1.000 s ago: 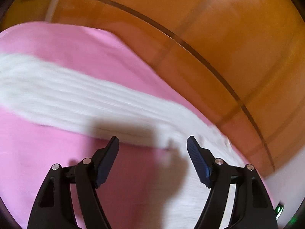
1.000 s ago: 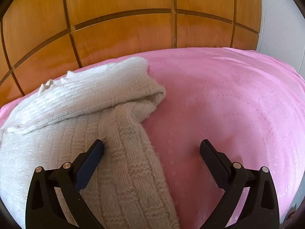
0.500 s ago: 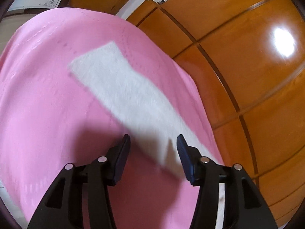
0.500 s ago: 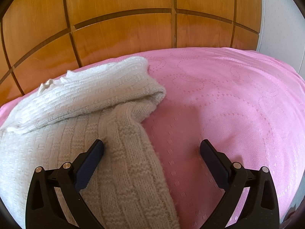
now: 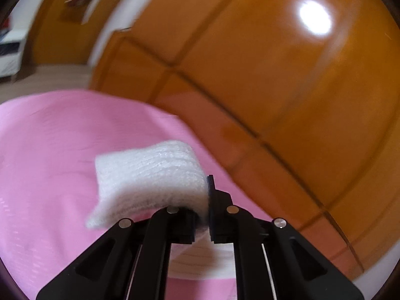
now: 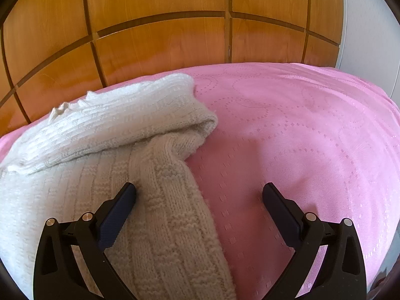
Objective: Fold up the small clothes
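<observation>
One fold looks partly made on the white knitted garment (image 6: 105, 165) lying on the pink bed (image 6: 300, 137): my left claw (image 5: 203, 210) pinches its lifted sleeve end (image 5: 150, 175), my right claw (image 6: 198, 202) hangs wide, empty, more folding remains.

A glossy orange-brown wooden panelled wall (image 6: 160, 42) fills the top half of the right wrist view, split into rectangles by dark grooves. At the far right of that frame runs a strip of pale white wall (image 6: 362, 32). Below, a pink bedspread (image 6: 300, 130) with dotted circular patterns spreads across the centre and right. In the left wrist view the same wood panelling (image 5: 275, 80) takes the right and upper frame, blurred, with a bright light reflection (image 5: 315, 17) at upper right. At far left sits white furniture (image 5: 10, 50) on a pale floor (image 5: 50, 77).
</observation>
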Demonstrator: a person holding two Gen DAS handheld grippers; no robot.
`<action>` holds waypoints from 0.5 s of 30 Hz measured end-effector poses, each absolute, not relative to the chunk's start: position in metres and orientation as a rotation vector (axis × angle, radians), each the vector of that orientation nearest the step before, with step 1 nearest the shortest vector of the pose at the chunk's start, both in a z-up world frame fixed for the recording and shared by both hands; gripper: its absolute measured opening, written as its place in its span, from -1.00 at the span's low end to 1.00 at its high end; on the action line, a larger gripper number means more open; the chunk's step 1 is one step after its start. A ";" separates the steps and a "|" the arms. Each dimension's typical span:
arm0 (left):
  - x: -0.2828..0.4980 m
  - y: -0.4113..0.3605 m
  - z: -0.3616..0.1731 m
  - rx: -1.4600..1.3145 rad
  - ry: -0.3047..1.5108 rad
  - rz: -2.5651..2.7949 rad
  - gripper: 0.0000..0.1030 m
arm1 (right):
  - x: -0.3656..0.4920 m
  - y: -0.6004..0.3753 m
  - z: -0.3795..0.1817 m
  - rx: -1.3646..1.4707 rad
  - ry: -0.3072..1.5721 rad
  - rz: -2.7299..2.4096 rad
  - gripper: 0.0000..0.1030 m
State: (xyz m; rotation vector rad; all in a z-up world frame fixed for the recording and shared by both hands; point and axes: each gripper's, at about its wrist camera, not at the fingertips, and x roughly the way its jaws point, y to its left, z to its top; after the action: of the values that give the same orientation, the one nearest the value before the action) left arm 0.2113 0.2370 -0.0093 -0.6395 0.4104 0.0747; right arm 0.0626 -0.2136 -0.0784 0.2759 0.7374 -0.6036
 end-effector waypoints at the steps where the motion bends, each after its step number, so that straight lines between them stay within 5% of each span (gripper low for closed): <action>1: 0.217 0.220 -0.003 -0.626 0.412 0.032 -0.88 | 0.063 -0.213 -0.078 0.276 0.738 -0.604 0.93; 15: 0.259 0.006 0.006 -0.347 0.583 -0.317 -0.87 | 0.061 -0.214 -0.078 0.286 0.729 -0.597 0.93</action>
State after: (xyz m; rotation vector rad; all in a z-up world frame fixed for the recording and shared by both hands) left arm 0.2589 0.0055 0.0059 -0.3473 0.5829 -0.3170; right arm 0.0614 -0.2138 -0.0778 0.2863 0.7286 -0.5968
